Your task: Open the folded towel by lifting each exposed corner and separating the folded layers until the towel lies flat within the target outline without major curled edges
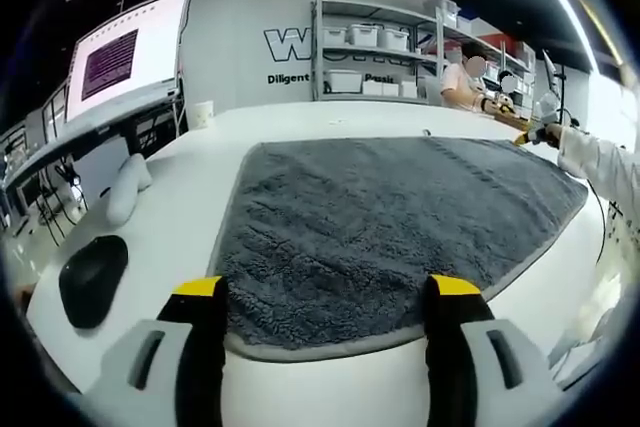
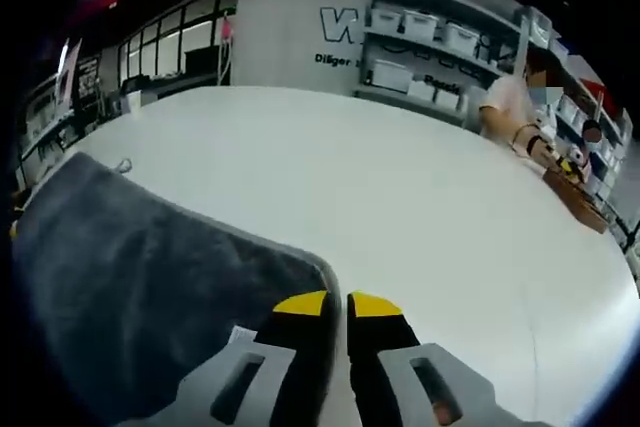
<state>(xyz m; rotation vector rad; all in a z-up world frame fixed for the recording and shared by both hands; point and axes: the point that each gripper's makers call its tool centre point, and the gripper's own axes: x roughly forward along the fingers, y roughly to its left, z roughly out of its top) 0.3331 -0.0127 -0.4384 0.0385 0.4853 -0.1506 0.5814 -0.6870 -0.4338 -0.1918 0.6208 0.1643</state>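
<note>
- The white table (image 2: 400, 207) lies bare and open from 11 to 2 o'clock of the right gripper (image 2: 336, 303), with wide passing room right across to its far edge.
- The grey towel (image 1: 390, 217) covers the table ahead of the left gripper (image 1: 328, 292), flat and low.
- A black rounded object (image 1: 92, 279) sits on the table at 9 o'clock of the left gripper, well apart from the towel.
- A white cup (image 1: 201, 113) stands near the far edge at 11 o'clock.
- A white-sleeved arm (image 1: 598, 162) reaches in at 2 o'clock, just beside the towel's far corner.
- Shelves with bins (image 1: 375, 47) and a seated person (image 1: 465, 82) stand beyond the table.
</note>
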